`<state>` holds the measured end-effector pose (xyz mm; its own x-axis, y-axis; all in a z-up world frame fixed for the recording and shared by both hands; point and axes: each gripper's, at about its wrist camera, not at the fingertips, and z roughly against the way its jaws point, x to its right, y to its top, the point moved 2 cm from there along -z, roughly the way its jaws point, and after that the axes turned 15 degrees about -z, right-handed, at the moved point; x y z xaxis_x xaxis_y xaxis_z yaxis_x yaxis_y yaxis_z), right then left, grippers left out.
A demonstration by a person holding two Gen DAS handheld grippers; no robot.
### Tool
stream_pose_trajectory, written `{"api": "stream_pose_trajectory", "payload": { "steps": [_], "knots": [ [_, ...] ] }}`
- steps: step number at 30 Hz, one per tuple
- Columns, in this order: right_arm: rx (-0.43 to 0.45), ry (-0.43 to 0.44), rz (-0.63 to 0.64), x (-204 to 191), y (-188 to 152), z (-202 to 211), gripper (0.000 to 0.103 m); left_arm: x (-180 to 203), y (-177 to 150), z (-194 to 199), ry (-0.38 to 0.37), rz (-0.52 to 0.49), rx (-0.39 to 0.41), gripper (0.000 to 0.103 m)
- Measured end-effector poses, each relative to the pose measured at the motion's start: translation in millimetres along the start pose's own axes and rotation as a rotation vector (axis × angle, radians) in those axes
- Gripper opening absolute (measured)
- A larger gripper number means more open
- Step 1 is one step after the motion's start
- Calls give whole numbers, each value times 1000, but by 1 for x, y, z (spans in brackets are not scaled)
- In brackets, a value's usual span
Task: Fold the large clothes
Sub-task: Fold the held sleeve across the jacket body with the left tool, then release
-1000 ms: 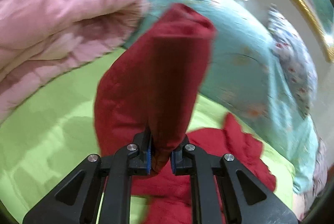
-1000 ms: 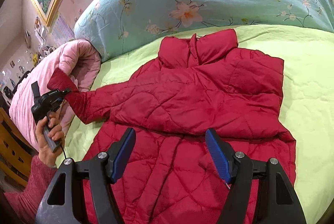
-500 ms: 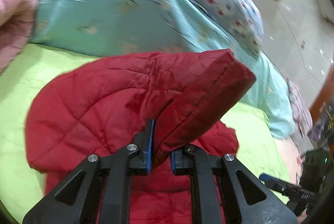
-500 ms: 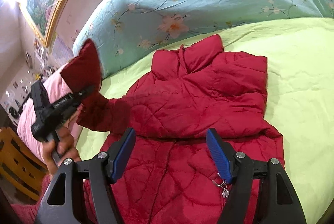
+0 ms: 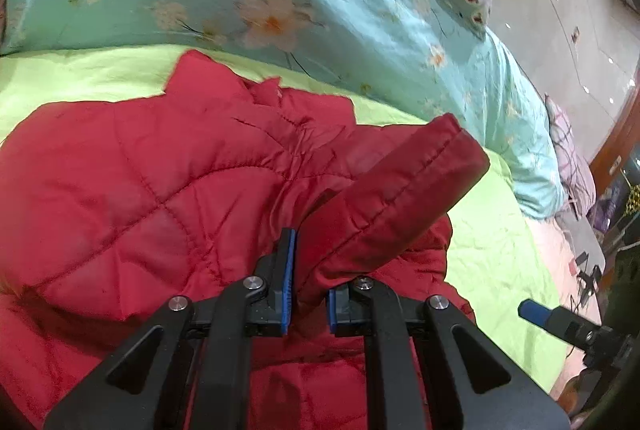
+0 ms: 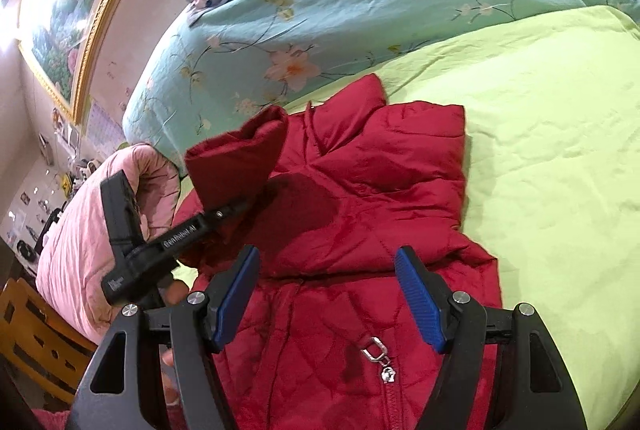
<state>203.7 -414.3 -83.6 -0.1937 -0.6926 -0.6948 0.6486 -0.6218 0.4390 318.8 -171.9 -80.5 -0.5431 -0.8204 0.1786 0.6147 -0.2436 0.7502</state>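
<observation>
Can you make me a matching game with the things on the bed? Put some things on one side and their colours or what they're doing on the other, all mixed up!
Things:
1. red jacket sleeve
2. right gripper
3. floral quilt
4. bedsheet

Colours or states:
A. lime green, under the jacket
B. pinched in the left gripper
C. turquoise with flowers, bunched behind the jacket
D. open, holding nothing

Pairs: 1-B, 2-D, 3-C, 4-A
</observation>
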Motion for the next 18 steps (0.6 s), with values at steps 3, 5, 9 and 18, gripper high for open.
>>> {"api": "stream_pose_trajectory", "payload": {
  "steps": [3,5,9,18],
  "knots": [
    [2,5,-14,5,4,-2,72,9,-3,-14,-14,-23,-16,10],
    [1,21,-35,9,8,-4,72,12,-5,-26,-13,-30,-36,10],
    [-4,77,-104,19,16,-11,72,11,-10,-43,-24,-36,-62,10],
    [-44,113,-180,20,36,-53,72,12,-22,-47,-37,-62,-105,12]
  ]
}}
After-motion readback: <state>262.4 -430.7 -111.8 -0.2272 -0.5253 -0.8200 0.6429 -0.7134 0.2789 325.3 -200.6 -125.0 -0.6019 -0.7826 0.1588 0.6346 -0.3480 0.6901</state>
